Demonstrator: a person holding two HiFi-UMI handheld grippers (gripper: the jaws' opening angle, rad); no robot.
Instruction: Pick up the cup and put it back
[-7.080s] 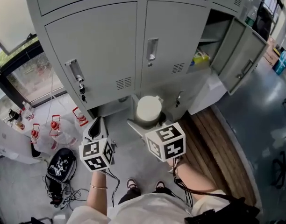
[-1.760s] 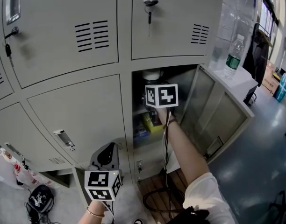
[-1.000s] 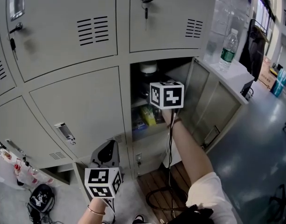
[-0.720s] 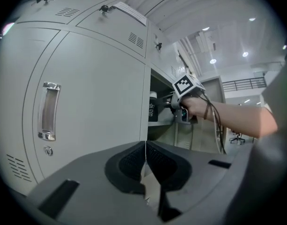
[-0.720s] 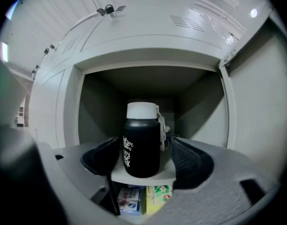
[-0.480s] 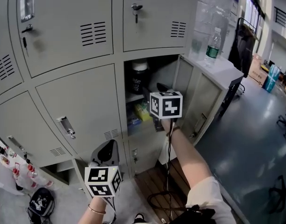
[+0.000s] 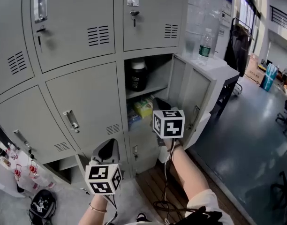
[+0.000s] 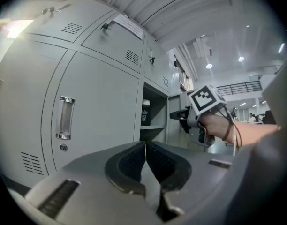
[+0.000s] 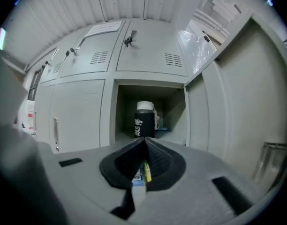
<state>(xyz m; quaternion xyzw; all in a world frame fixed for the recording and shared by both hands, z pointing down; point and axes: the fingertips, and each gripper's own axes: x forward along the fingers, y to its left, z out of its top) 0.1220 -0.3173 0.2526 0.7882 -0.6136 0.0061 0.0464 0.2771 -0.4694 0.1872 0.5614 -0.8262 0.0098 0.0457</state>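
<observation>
Head view: cup (image 7: 138, 75) is standing upright on the upper locker shelf (image 7: 155, 85), up and left of the right gripper (image 7: 158, 102), which is sitting nearer to it than the low left gripper (image 7: 107, 146). Left gripper view: jaws are meeting, gripping nothing. Right gripper view: jaws are pressing together empty, cup (image 9: 144, 120) dead ahead beyond the tips, well apart.

Black cup (image 7: 138, 75), white lid, upright on open locker's upper shelf (image 7: 155, 86).
</observation>
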